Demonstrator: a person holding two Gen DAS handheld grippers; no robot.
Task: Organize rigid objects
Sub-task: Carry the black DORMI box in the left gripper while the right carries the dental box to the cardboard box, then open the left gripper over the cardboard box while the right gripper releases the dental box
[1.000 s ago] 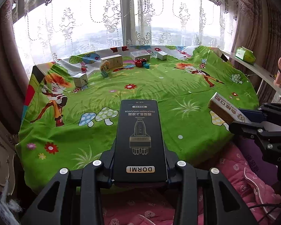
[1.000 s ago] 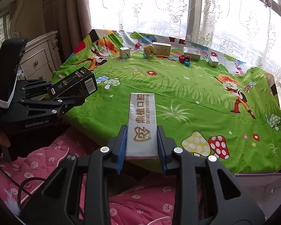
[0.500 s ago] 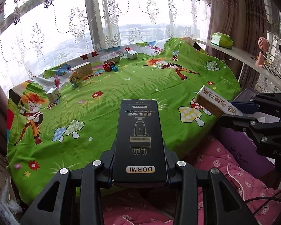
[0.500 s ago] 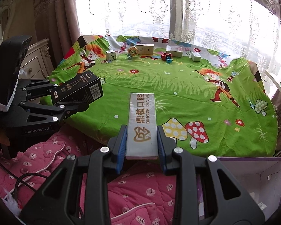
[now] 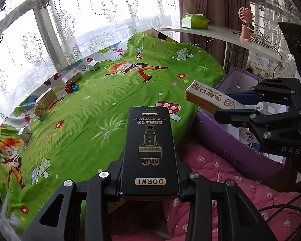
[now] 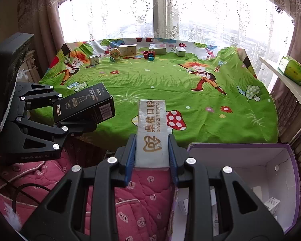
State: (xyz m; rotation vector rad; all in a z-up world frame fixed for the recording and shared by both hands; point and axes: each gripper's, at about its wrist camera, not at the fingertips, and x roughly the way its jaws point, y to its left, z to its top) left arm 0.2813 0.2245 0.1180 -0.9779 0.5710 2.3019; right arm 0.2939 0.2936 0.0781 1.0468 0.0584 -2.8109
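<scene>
My left gripper [image 5: 149,177] is shut on a black DORMI box [image 5: 149,148], held in the air over the near edge of the green table. It also shows in the right wrist view [image 6: 84,105]. My right gripper [image 6: 152,156] is shut on a long silver dental box [image 6: 152,130], which also shows in the left wrist view [image 5: 210,99]. It hangs beside the left rim of an open purple cardboard box [image 6: 240,147] on the floor. That box [image 5: 226,138] holds several small white packages.
Several small boxes [image 6: 157,48] and a red toy [image 6: 148,54] line the far edge of the green cartoon tablecloth [image 6: 160,84]. Pink quilted bedding [image 6: 144,190] lies below both grippers. A white shelf [image 5: 220,36] with a green pack and pink fan stands at the right.
Both grippers have swung to the right with their boxes. The purple box has come into view under and beside the right gripper. The table has shifted left.
</scene>
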